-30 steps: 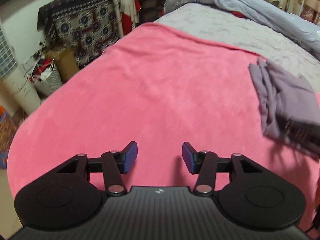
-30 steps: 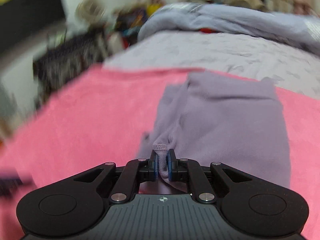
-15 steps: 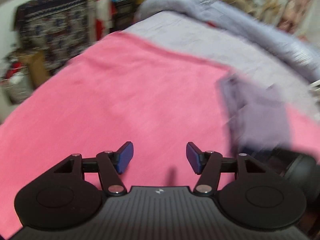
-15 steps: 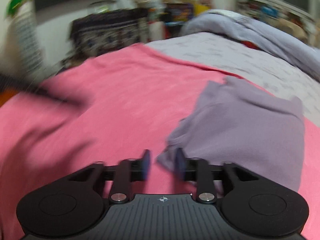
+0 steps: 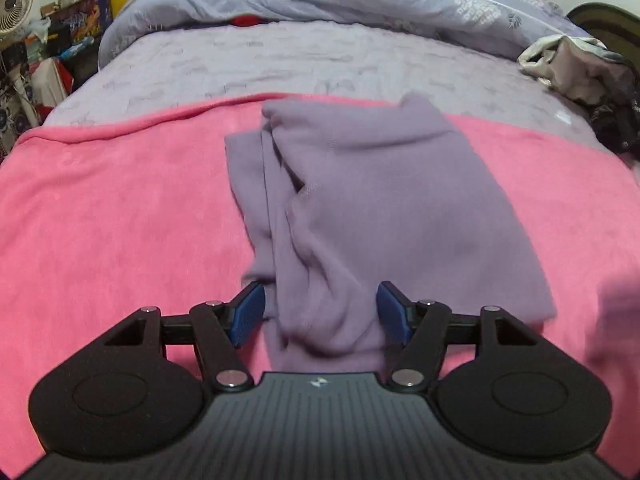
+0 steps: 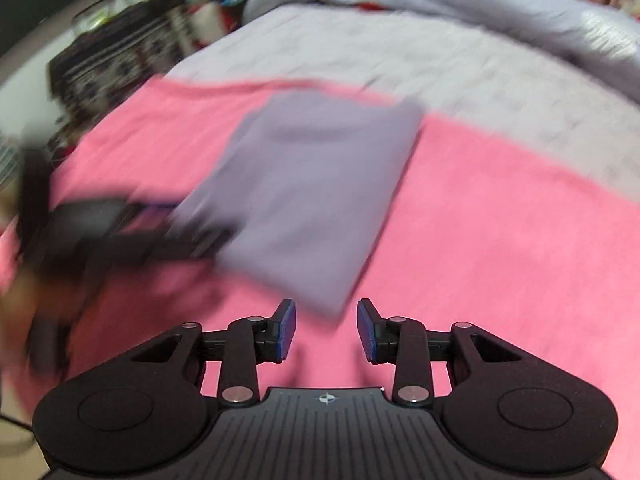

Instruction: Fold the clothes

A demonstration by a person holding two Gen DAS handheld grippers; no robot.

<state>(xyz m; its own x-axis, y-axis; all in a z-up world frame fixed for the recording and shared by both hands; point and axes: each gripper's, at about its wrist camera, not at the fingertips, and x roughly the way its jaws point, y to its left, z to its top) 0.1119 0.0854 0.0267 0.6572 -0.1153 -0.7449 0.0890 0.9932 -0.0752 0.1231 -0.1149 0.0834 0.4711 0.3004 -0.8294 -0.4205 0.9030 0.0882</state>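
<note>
The folded lilac knit garment (image 5: pixel 384 200) lies on the pink fleece blanket (image 5: pixel 120 220), directly ahead of both tongs. The left gripper (image 5: pixel 320 312) has its jaws spread, and they have just been opening further; the garment's rumpled near edge sits between the blue pads (image 5: pixel 248 314), which do not press on it. The right gripper (image 6: pixel 326 330) stands part-open, its jaws having parted and released; nothing lies between them, the garment's near corner showing just beyond the tips.

Judgement: the step in hand appears to be taking up the loose near-left edge for a further fold or a tidy. To do it well, the left tongs should settle over all the bunched layers before closing, so that no single ply is dragged and the stack stays square.

The left wrist view shows the uneven layered edge and a heap of unfolded clothes (image 5: pixel 576 68) on the grey bedspread (image 5: pixel 280 56), far right of the tongs. The right wrist view, though blurred, shows the smooth right edge and the left tongs at the garment's left side.
</note>
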